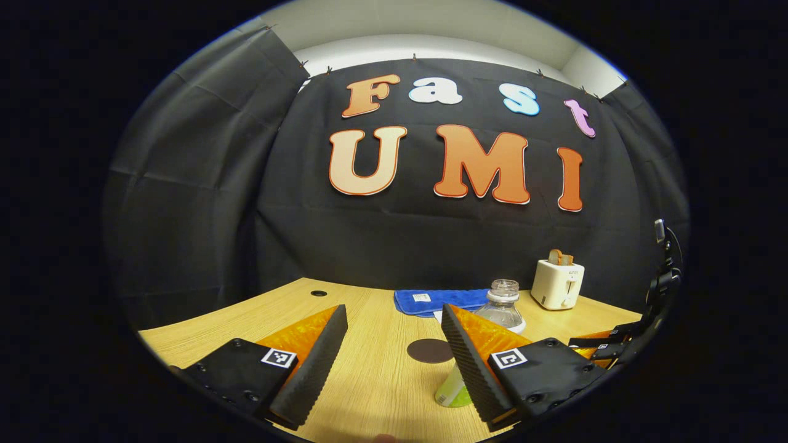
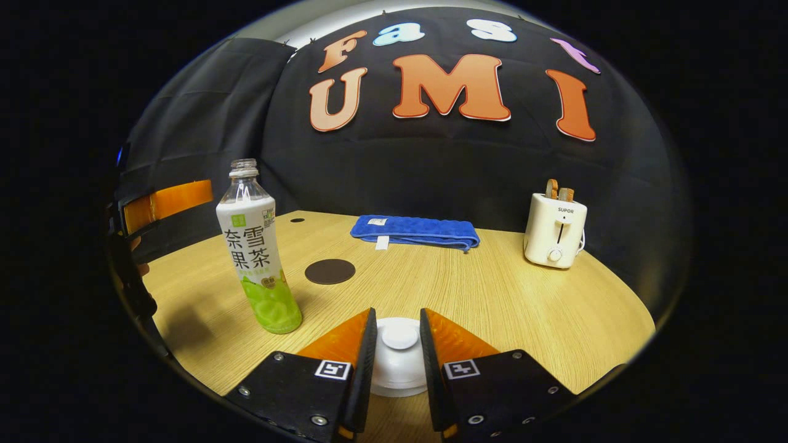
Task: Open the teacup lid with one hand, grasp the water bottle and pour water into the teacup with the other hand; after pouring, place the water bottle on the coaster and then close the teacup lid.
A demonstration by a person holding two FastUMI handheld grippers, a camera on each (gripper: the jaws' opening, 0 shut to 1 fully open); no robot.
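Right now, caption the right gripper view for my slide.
Right gripper fingers flank the teacup lid knob; bottle stands uncapped beside the coaster.

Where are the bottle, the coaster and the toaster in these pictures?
Bottle [image 2: 253, 246]: right gripper view, on its label.
Coaster [image 2: 330, 271]: right gripper view, middle of the dark disc.
Toaster [image 2: 554, 231]: right gripper view, on its front face.

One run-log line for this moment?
left gripper: open, near bottle | right gripper: around lid knob, contact unclear | coaster: bare
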